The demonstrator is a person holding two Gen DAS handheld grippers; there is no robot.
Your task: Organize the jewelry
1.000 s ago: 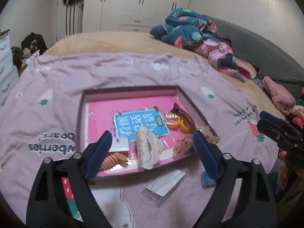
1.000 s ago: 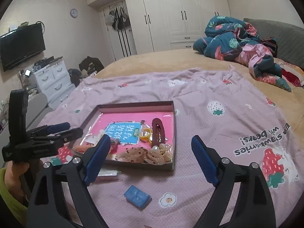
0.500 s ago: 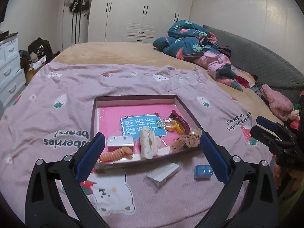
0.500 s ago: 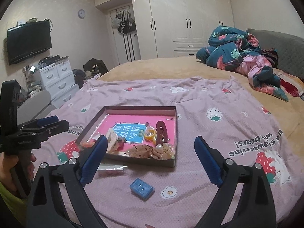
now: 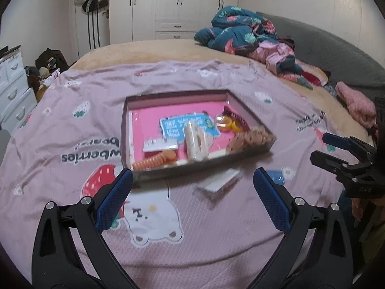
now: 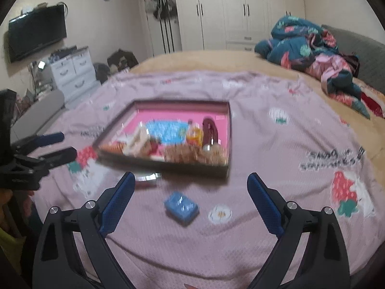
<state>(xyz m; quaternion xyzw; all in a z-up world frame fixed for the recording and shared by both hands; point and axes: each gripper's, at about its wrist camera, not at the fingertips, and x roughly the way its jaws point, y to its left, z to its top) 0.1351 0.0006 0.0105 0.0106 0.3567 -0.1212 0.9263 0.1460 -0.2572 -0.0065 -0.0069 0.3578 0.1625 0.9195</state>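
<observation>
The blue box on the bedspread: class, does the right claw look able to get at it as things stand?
Probably yes. The blue box lies alone on the bedspread, just ahead of the open right claw, with nothing between them.

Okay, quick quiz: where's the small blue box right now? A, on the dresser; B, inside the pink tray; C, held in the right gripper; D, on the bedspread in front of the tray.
D: the small blue box lies on the bedspread, nearer than the pink tray and apart from it, ahead of the open, empty right gripper.
</observation>
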